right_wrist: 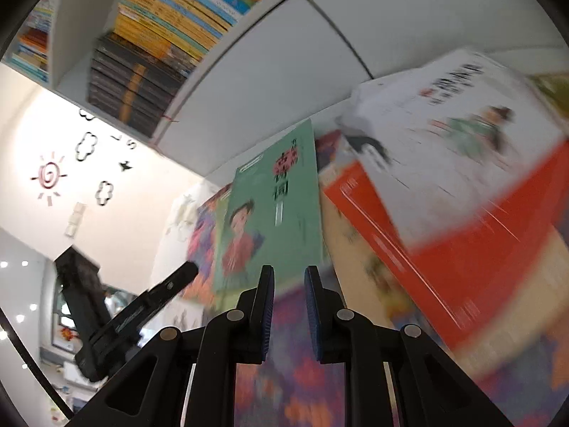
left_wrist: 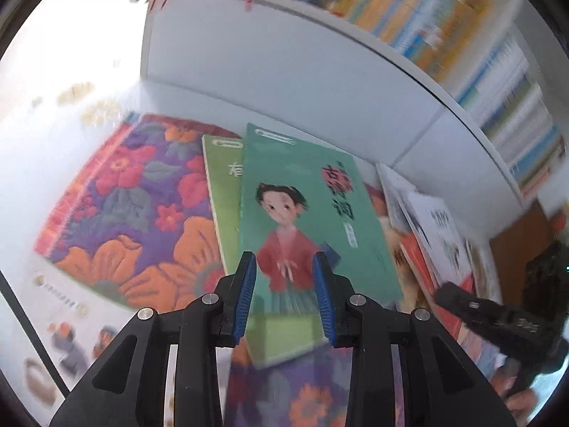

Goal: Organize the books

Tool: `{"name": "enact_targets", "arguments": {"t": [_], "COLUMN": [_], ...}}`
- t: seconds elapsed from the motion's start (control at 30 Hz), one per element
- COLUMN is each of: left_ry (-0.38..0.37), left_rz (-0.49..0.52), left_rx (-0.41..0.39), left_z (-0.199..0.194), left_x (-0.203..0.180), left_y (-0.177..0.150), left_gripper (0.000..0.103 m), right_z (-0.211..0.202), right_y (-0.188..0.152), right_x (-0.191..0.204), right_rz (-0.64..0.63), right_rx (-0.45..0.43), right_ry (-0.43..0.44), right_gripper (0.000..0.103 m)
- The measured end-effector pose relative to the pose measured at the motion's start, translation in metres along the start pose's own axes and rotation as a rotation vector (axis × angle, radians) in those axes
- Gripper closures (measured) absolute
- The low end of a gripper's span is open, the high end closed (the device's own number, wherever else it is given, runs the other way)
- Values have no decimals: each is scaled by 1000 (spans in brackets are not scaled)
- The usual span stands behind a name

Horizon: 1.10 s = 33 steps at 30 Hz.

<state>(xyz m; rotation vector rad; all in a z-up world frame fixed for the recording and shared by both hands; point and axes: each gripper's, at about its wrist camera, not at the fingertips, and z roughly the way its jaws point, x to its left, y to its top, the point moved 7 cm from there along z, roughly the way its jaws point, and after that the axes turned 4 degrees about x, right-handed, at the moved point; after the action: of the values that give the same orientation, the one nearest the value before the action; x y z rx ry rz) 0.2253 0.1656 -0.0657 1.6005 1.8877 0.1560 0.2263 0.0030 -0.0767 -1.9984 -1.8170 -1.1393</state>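
Left wrist view: the left tongs [left_wrist: 284, 291] are seen with blue pads [left_wrist: 245, 299] a narrow gap apart, and nothing is gripped between them; the teal book [left_wrist: 306, 220] with a drawn figure in a red jacket lies beyond and beneath the tips, apparently untouched, though blur makes this uncertain. That book rests on a lighter green book [left_wrist: 224, 195], which lies in turn on a floral-patterned cover [left_wrist: 135, 206] spread toward 9 o'clock. At 3 o'clock a loose pile of white and red books [left_wrist: 430, 242] is seen leaning, with the right tongs [left_wrist: 473, 306] reaching in beside it. At 1 o'clock a white shelf [left_wrist: 320, 71] carries a row of upright book spines [left_wrist: 444, 28]. In the right wrist view, the right tongs [right_wrist: 288, 306] are nearly closed and empty, the teal book [right_wrist: 274, 210] lies at 12 o'clock, a white book [right_wrist: 458, 142] sits over a red book [right_wrist: 455, 259] at 2 o'clock, and the left tongs [right_wrist: 177, 277] enter from 9 o'clock.
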Motion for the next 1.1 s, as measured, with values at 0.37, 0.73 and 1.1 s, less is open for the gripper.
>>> {"name": "enact_targets", "arguments": {"t": [0.37,0.73,1.1], "left_ry": [11,51,63], "left_rz": [81,186,264], "left_rx": [-17,16,128], "left_z": [29,34,9], "left_x": [8,-1,-28], "left_y": [-3,-4,-50], "left_gripper": [73,72,72], "right_z": [60,51,24], "right_y": [30,31,-6], "right_x": [-5,-21,-29], "right_rz": [-73,-65,-68], "right_rx": [-78,-57,100], "right_ry": [-91,-103,-91], "right_gripper": [87,78,67]}}
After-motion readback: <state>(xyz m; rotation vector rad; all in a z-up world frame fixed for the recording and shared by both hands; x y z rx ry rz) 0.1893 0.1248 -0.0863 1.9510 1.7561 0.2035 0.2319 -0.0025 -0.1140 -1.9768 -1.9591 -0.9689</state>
